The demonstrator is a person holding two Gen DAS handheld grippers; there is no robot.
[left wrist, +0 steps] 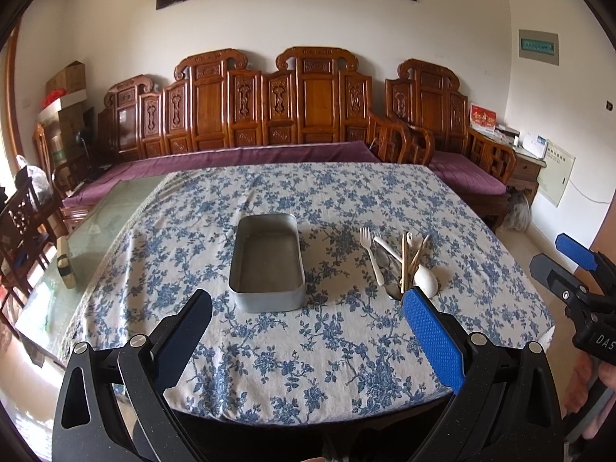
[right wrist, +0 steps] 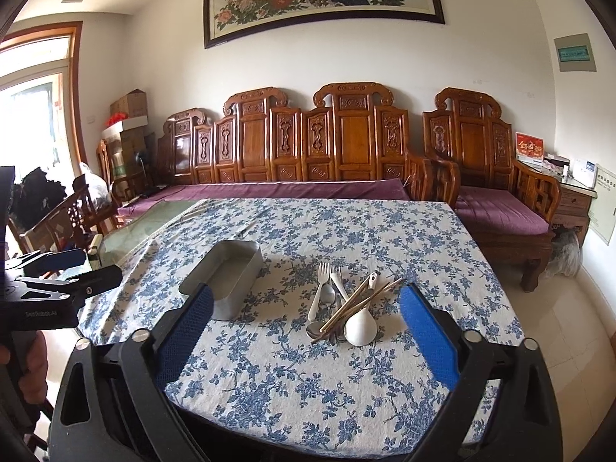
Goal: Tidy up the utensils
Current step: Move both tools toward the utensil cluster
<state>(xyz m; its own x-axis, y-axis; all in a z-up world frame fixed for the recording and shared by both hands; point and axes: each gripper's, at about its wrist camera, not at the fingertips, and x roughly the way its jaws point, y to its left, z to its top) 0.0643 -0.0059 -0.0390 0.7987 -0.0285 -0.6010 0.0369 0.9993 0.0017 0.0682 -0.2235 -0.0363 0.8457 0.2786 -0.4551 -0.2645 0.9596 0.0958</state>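
Both hand-held grippers, left (left wrist: 306,310) and right (right wrist: 304,302), spread wide, empty | utensils (right wrist: 342,306) heaped (crisscrossed) beside tin (left wrist: 267,263) on table (left wrist: 308,365)

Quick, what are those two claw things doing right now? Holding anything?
Left gripper: open, holding nothing.
Right gripper: open, holding nothing.

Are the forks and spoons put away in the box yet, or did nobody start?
Nothing looks put away yet. The rectangular grey metal tin is empty. The white plastic fork, white ceramic soup spoon, wooden chopsticks and metal spoons lie piled beside it on the blue floral tablecloth. The left hand-held gripper and right hand-held gripper are open, holding nothing. All the sorting is left.
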